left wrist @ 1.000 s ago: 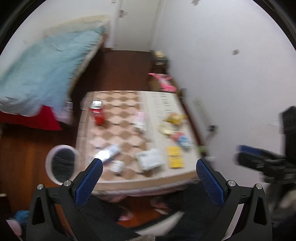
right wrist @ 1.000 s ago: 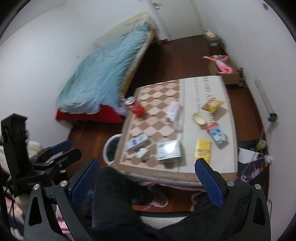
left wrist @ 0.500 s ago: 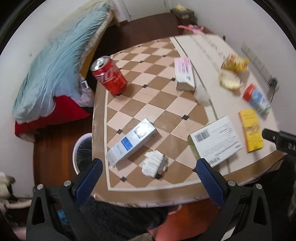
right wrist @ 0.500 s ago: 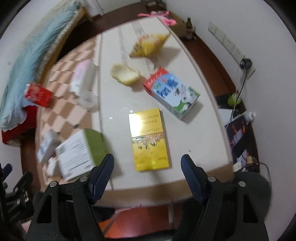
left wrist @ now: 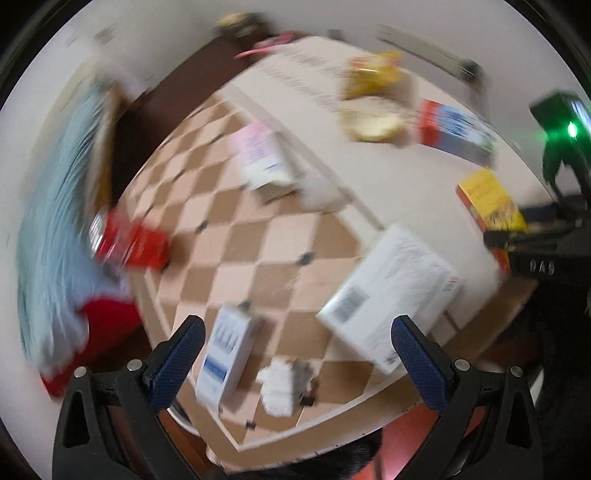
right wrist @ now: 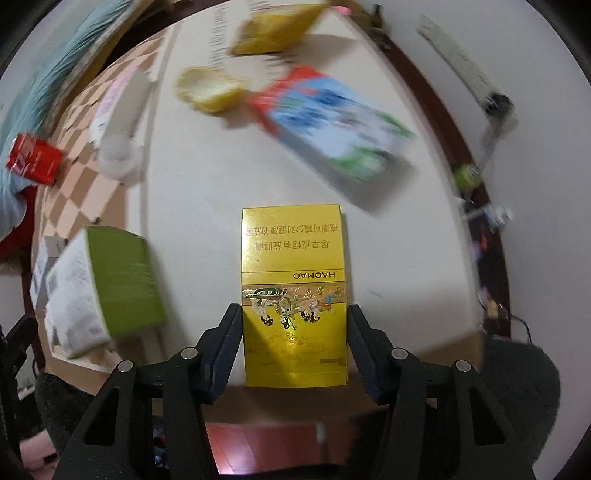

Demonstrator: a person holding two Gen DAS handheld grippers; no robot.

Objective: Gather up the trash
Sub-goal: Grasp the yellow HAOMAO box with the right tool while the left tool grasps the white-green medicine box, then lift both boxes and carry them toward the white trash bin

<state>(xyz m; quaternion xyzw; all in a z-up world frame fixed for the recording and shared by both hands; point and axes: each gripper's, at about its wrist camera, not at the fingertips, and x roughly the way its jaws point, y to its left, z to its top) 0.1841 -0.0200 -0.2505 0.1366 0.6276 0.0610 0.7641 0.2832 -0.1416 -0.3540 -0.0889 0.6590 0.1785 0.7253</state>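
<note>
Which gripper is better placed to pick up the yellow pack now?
Right. The right gripper already straddles the yellow pack, one finger on each side. The left gripper hangs open above other litter.

A flat yellow box (right wrist: 293,280) with gold pictures and the word HAOMAO lies near the front edge of the table (right wrist: 413,236), and a tipped milk carton (right wrist: 328,122) in red, blue and green lies behind it. Toward the far edge are a yellow snack bag (right wrist: 273,31) and a pale crumpled wrapper (right wrist: 207,88). On the checkered side lie a white and green box (right wrist: 96,291), a white and blue box (left wrist: 225,354), a crumpled tissue (left wrist: 284,380), a pink and white box (left wrist: 258,155) and a red can (left wrist: 129,240) at the left edge.
</note>
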